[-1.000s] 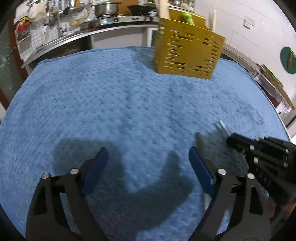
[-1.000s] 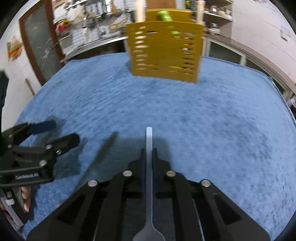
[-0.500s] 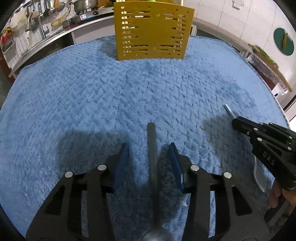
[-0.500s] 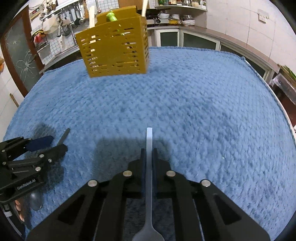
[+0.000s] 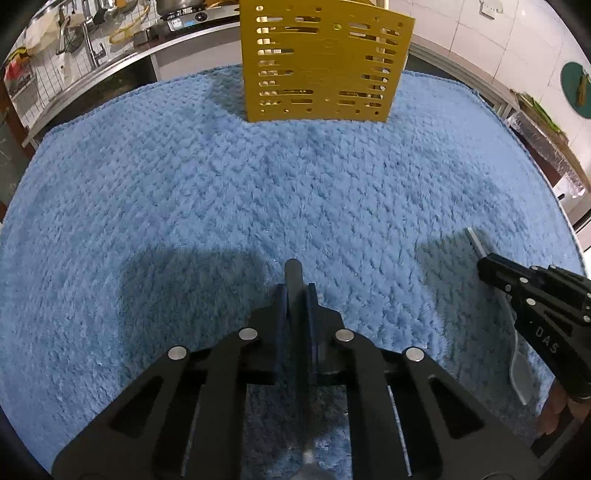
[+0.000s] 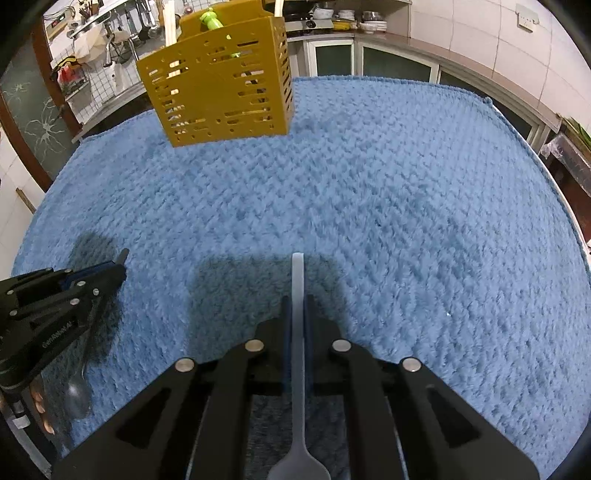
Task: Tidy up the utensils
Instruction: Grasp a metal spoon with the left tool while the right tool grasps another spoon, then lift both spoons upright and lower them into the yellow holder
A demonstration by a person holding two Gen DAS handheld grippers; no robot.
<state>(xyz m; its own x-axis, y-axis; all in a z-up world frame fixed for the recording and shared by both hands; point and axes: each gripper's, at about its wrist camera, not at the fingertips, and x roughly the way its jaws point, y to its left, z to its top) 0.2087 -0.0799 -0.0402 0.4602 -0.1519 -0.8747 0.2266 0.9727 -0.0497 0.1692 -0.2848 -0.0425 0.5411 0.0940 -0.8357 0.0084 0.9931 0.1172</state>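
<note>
- Step in hand, as I judge it: pick-up. Both utensils are gripped and neither is yet in the holder.
- Left hand-held gripper (image 5: 295,295): jaws drawn in tight on the handle of a dark spoon (image 5: 294,280). The handle tip pokes out past the fingertips toward 12 o'clock in the left wrist view. From the right wrist view, the spoon's bowl lies low at 8 o'clock, on or just over the blue towel (image 6: 369,184); I cannot tell which.
- Right hand-held gripper (image 6: 297,306): jaws closed on the flat handle of a white spoon (image 6: 297,280). Its handle runs to 12 o'clock and its bowl sits at 6 o'clock, under the gripper body.
- The two grippers sit side by side at the near edge of the bench, apart and not touching.
- Yellow slotted holder (image 5: 321,62): upright at the far side of the towel, at 12 o'clock from the left gripper and about 11 o'clock from the right. It already holds pale sticks and a green item (image 6: 210,20).
- Next move calls for (judgement): lift each spoon clear of the pile, carry it across to the holder, tip it toward vertical and lower it through the open top.
- Take the arms in turn, or to separate sides, since the opening is narrow and part-filled.
- Watch for: the flat white handle swivelling in the pads.
</note>
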